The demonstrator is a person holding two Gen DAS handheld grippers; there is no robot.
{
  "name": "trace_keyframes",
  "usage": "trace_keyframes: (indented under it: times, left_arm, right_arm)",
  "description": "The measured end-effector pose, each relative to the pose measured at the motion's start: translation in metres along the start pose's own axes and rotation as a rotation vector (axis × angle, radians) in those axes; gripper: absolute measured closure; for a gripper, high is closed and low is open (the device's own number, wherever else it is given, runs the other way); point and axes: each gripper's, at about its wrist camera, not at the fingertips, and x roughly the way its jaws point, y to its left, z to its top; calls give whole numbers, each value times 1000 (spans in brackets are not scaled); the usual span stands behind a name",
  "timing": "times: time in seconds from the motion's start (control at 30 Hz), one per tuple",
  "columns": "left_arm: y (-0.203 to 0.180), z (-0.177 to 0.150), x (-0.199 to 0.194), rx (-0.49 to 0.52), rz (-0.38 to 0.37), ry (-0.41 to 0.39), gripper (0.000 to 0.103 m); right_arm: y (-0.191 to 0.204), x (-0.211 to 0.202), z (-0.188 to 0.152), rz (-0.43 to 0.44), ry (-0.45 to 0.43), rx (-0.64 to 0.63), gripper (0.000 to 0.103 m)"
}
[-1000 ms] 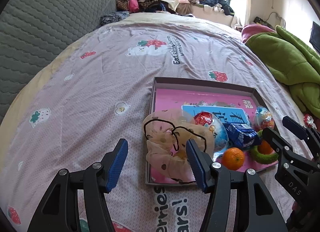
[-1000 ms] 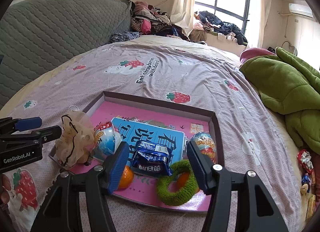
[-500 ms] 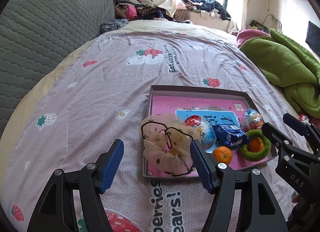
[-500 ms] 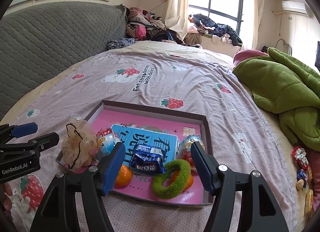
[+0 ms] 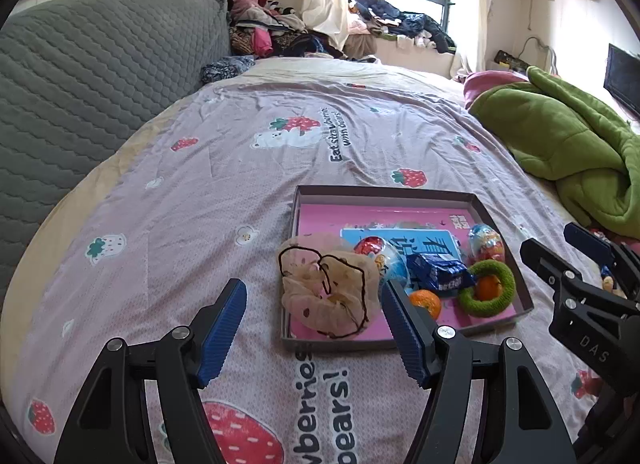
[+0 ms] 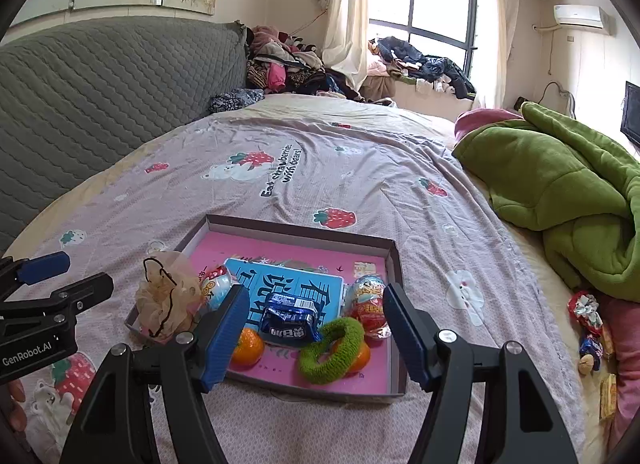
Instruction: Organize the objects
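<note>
You look to be between picks: the tray [image 6: 394,260] in the lower middle of the right wrist view already holds the beige scrunchie [image 5: 332,296], two foil eggs, a blue snack packet [image 6: 290,318], two oranges and a green scrunchie [image 6: 332,348].

Your left gripper [image 5: 314,328] is spread wide with nothing between its blue pads [image 5: 222,330]; the beige scrunchie lies beyond them, draped over the tray's near left corner, untouched. Your right gripper [image 6: 312,330] is just as wide and also empty, hanging short of the packet and the oranges.

A few wrapped sweets [image 6: 592,328] lie on the bed [image 6: 280,192] at the lower right of the right wrist view, well apart from the tray. If they belong with the rest, your next move calls for swinging the right gripper over and closing on one small wrapper at a time.
</note>
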Motion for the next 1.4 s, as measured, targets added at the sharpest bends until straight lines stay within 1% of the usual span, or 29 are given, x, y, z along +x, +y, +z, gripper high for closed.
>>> trace_keyframes:
  times: [0.2,0.33,0.47,0.77,0.9,1.07,1.4]
  left_arm:
    - [0,-9,-12,-6,-4,-10,31]
    - [-4,-17,-21,3,2,-31,31]
    - [-10,-20,-28,20,9,-44,31]
    - [-12,-27,-45,18,6,-70,31]
    - [-12,-33,-52,18,-2,-75,31]
    - [-11,-42,-58,13,-12,-72,31]
    - [-10,-62,-63,9,-24,-63,31]
  right_arm:
    - [0,-15,1,-6,-15,5,34]
    - [-1,-26,-2,-1,-29,12,34]
    - [-4,-35,-7,4,-35,27,34]
    - [-12,-48,-21,14,-37,68,34]
    - [-13,-59,-28,34,-36,76,34]
    - [-7,-69,-36,29,-44,60,34]
    - [-3,-77,-55,38,-29,85,34]
